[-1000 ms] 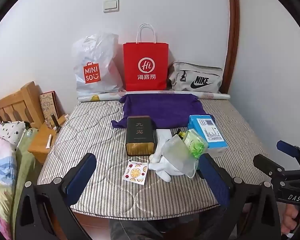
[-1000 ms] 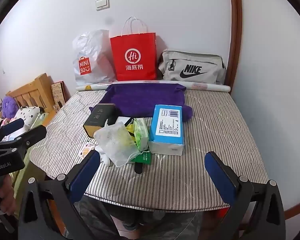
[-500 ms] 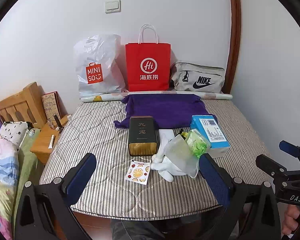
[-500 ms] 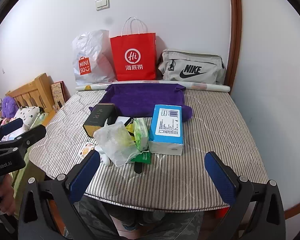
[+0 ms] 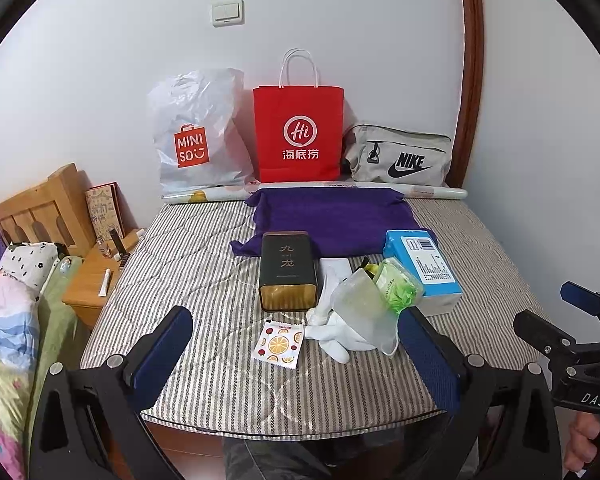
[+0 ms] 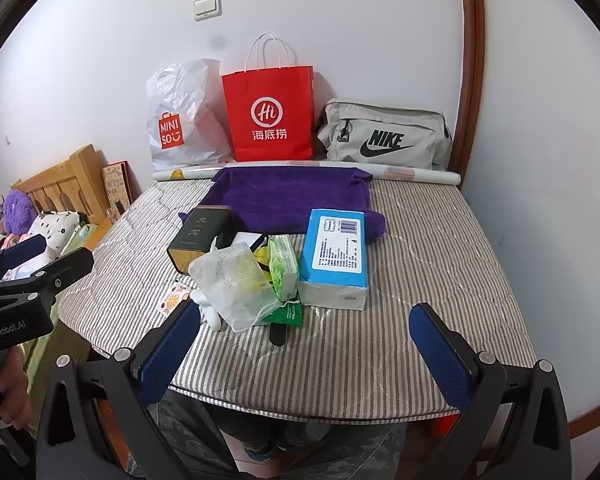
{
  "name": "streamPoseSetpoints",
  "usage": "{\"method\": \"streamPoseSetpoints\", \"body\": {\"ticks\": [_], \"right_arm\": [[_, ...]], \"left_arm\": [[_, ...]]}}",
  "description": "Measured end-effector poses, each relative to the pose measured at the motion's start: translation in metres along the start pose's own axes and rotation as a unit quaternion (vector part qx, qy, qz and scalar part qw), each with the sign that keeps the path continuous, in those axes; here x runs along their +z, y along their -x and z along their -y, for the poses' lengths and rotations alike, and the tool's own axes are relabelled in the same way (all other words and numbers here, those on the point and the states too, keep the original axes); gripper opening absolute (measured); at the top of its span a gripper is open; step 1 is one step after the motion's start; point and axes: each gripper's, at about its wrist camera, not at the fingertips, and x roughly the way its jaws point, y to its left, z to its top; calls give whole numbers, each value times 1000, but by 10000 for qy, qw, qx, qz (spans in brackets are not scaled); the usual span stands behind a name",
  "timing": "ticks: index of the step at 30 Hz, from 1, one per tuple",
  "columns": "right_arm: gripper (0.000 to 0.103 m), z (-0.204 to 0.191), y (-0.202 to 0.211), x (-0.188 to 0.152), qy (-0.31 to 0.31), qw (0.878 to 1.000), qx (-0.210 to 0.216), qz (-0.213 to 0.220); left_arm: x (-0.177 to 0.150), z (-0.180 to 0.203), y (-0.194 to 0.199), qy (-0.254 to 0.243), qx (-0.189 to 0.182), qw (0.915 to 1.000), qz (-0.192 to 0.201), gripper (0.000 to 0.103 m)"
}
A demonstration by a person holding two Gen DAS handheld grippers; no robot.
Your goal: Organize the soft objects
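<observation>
On the striped mattress (image 5: pixel 204 264) lies a purple cloth (image 5: pixel 336 216) at the back. In front of it are a dark tin (image 5: pixel 287 271), a blue tissue box (image 5: pixel 422 268), a green tissue pack (image 5: pixel 396 286), a translucent mesh pouch (image 5: pixel 366 312), a white glove (image 5: pixel 332 336) and a fruit-print sachet (image 5: pixel 278 343). My left gripper (image 5: pixel 296 360) is open and empty, near the front edge. My right gripper (image 6: pixel 304 352) is open and empty, in front of the pouch (image 6: pixel 234 280) and the blue box (image 6: pixel 336 252).
A Miniso plastic bag (image 5: pixel 196 136), a red paper bag (image 5: pixel 298 136) and a grey Nike bag (image 5: pixel 400 156) stand against the back wall behind a paper roll (image 5: pixel 432 192). A wooden bedside stand (image 5: pixel 96 276) and bedding (image 5: pixel 8 312) are on the left.
The left wrist view has shifted slightly, so the objects sit a little lower and further right in it. The right gripper has stayed still. Nothing on the mattress has moved.
</observation>
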Motion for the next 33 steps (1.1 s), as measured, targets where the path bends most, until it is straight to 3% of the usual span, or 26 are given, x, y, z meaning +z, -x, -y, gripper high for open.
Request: {"method": "streamPoseSetpoints", "body": {"ticks": [33], "right_arm": [[103,1,2,0,-11,10000,-9,15]], "left_arm": [[-4,0,0,-10,15,10000,4,103]]}}
